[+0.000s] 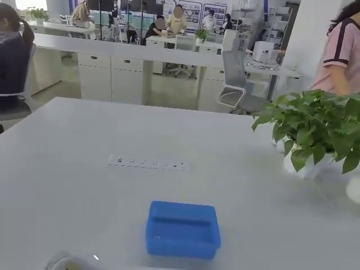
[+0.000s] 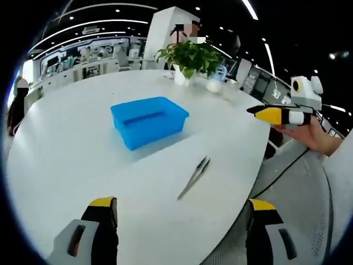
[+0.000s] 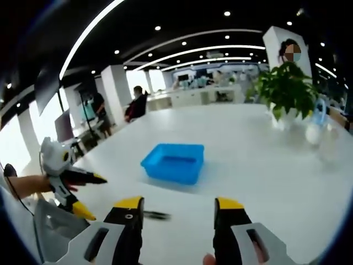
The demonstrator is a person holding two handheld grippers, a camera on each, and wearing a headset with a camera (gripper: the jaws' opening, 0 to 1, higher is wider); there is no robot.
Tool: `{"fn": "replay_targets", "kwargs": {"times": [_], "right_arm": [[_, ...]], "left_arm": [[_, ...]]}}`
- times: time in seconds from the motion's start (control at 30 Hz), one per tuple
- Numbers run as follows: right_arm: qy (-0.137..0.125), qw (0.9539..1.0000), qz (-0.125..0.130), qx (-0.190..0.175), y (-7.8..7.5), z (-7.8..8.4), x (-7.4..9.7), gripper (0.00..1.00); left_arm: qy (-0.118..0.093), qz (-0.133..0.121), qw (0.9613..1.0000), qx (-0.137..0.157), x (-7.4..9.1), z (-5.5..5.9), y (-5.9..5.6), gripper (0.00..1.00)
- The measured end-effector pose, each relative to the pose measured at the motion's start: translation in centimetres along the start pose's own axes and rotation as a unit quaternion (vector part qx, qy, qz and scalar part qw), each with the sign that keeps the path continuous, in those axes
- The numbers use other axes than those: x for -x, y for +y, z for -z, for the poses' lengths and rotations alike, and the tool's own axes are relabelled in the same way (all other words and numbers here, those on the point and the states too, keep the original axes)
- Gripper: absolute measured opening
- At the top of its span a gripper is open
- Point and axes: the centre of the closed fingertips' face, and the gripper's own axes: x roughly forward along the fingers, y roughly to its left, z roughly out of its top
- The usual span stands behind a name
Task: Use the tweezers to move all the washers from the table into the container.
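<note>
The tweezers [image 2: 194, 176] are lying ungrasped near the container [image 2: 154, 132]; the left gripper [image 2: 181, 204] and right gripper [image 3: 179, 202] are hovering near it, jaws released, probably to collect them.

In the right gripper view, the tweezers [image 3: 159, 215] are mostly hidden behind one jaw of the right gripper [image 3: 179, 205]; only a dark end is seen. In the head view, the floor of the blue container [image 1: 181, 242] is partly covered by its near wall, so its content cannot be told. A blurred round object [image 1: 63, 262] is cut off there by the bottom edge, and a white object [image 1: 354, 190] by the right edge.
</note>
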Motion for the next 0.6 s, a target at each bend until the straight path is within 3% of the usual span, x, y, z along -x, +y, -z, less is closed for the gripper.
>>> {"fn": "replay_targets", "kwargs": {"times": [0.1, 0.17, 0.3, 0.53, 0.6], "right_arm": [[-0.002, 1.0, 0.008, 0.0, -0.2, -0.1, 0.1, 0.56], [-0.007, 0.9999, 0.011, 0.0, -0.2, -0.2, 0.3, 0.59], [-0.007, 0.9995, 0.028, 0.011, -1.2, -0.3, 0.6, 0.67], [-0.006, 0.9987, 0.049, 0.016, -2.2, -0.4, 0.9, 0.87], [-0.004, 0.9985, 0.051, 0.018, -2.3, -0.2, 0.9, 0.88]], "left_arm": [[-0.03, -0.037, 0.9987, 0.015, 1.9, -1.0, 0.6, 0.99], [-0.039, -0.058, 0.9973, 0.023, 3.1, -1.4, 0.9, 0.99], [-0.072, -0.111, 0.991, 0.02, 5.4, -2.5, 1.8, 0.99], [-0.109, -0.142, 0.9827, 0.048, 7.4, -3.3, 2.4, 0.99], [-0.136, -0.16, 0.9763, 0.055, 7.9, -4.0, 2.8, 0.99]]}}
